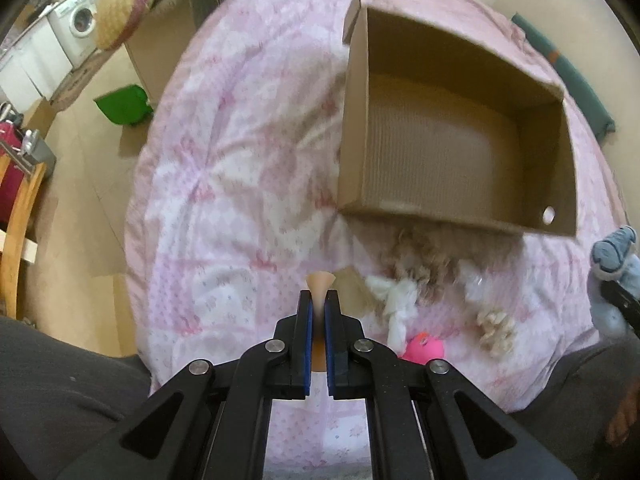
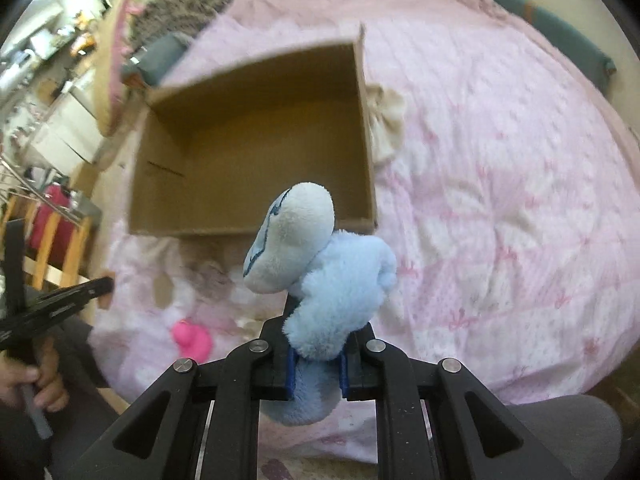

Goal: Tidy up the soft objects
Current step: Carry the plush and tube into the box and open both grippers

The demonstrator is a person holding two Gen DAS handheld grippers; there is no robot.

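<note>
An open cardboard box [image 1: 452,148] lies on a pink quilt; it also shows in the right wrist view [image 2: 256,136]. My left gripper [image 1: 319,300] is shut on a thin peach-coloured soft piece [image 1: 319,284], held above the quilt left of the box's near corner. My right gripper [image 2: 318,336] is shut on a light-blue plush toy [image 2: 332,280] with a white head, held just in front of the box's near wall; it shows at the right edge of the left wrist view [image 1: 616,260]. A curly brown plush with white cloth [image 1: 416,276] and a pink toy [image 1: 424,350] lie before the box.
The pink quilt [image 2: 500,200] covers the bed. A cream cloth [image 2: 386,124] lies right of the box. A teal cushion [image 1: 568,76] sits at the far edge. The floor on the left holds a green bag [image 1: 124,106], a wooden chair [image 1: 18,216] and a washing machine [image 1: 78,20].
</note>
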